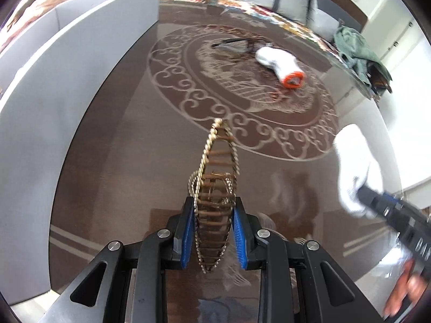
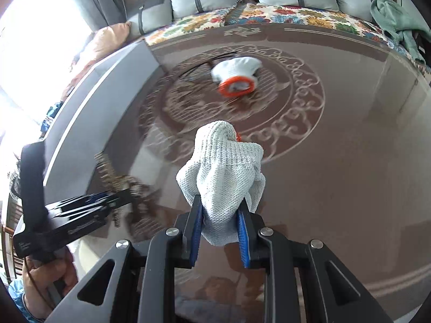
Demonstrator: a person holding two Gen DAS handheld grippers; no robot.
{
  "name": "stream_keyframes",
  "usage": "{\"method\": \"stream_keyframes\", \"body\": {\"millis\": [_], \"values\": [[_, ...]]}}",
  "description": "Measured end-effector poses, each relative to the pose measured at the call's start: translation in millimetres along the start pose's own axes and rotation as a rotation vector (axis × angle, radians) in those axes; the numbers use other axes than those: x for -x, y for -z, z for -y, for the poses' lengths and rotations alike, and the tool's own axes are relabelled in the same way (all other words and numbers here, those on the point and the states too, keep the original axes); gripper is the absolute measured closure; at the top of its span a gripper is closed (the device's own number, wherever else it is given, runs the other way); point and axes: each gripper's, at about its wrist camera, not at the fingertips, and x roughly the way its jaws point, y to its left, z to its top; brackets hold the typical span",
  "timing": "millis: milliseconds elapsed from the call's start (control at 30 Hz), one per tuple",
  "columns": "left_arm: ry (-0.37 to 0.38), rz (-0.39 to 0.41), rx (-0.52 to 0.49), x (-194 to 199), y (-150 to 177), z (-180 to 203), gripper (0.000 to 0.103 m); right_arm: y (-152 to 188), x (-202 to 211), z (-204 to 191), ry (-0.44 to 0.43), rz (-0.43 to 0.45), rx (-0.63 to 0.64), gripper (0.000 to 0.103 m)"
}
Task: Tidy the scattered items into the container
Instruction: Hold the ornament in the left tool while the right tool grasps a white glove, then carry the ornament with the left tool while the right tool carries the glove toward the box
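My left gripper (image 1: 214,231) is shut on a small woven wicker basket (image 1: 215,188) with a braided rim, held on edge above the glass table. My right gripper (image 2: 219,228) is shut on a white knitted glove (image 2: 223,172) and holds it above the table; this glove also shows at the right of the left wrist view (image 1: 355,161). A second white glove with an orange cuff (image 1: 280,63) lies on the table's round ornament, also in the right wrist view (image 2: 237,76). Dark-framed glasses (image 1: 234,44) lie just beyond it.
A grey box wall (image 1: 67,80) runs along the table's left side, also in the right wrist view (image 2: 94,94). A sofa with a floral cover (image 2: 269,13) stands behind the table. A green cloth (image 1: 355,51) lies at the far right edge.
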Motion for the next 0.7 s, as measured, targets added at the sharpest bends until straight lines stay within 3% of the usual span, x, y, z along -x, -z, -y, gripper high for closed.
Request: {"method": "stream_keyframes", "body": {"millis": [233,467,700], "values": [[0.023,0.01,-0.04,10,9,13,0.077,30,-1,-23,0.028,0.0,0.018,0.079],[0.082,0.01,-0.029,14,19,1,0.077,41,14,-21,0.048,0.038,-0.003,0.079],[0.093,0.021,-0.036,24,31,-2,0.077,48,22,-28,0.042,0.067,0.015,0.079]]}}
